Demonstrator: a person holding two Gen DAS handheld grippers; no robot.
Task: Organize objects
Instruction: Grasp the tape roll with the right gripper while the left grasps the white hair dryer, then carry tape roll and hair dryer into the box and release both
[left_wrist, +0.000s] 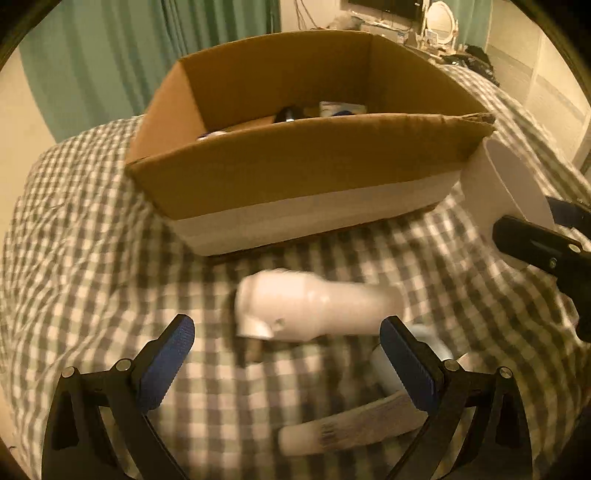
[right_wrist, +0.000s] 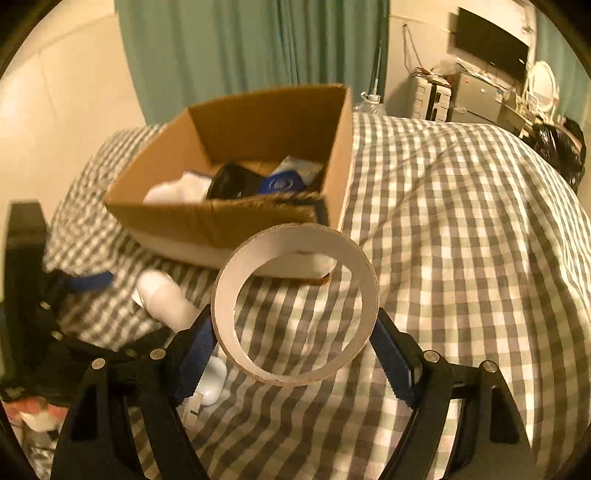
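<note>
The right gripper (right_wrist: 295, 332) squeezes a white ring (right_wrist: 295, 306) near the box (right_wrist: 166, 218), which already holds some things, while the left gripper (left_wrist: 288, 350) hangs wide open over a white bottle (left_wrist: 317, 310) waiting on the checked blanket (right_wrist: 461, 258).

Brown cardboard box (left_wrist: 295, 166), white tape ring (right_wrist: 295, 302), grey-and-white checked bedspread (right_wrist: 461, 240), teal curtain (right_wrist: 240, 48).

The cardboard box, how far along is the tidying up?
Partly done. The cardboard box already holds several items. The right gripper grips a tape roll. The open left gripper points at a white bottle; a tube also waits on the bed.
</note>
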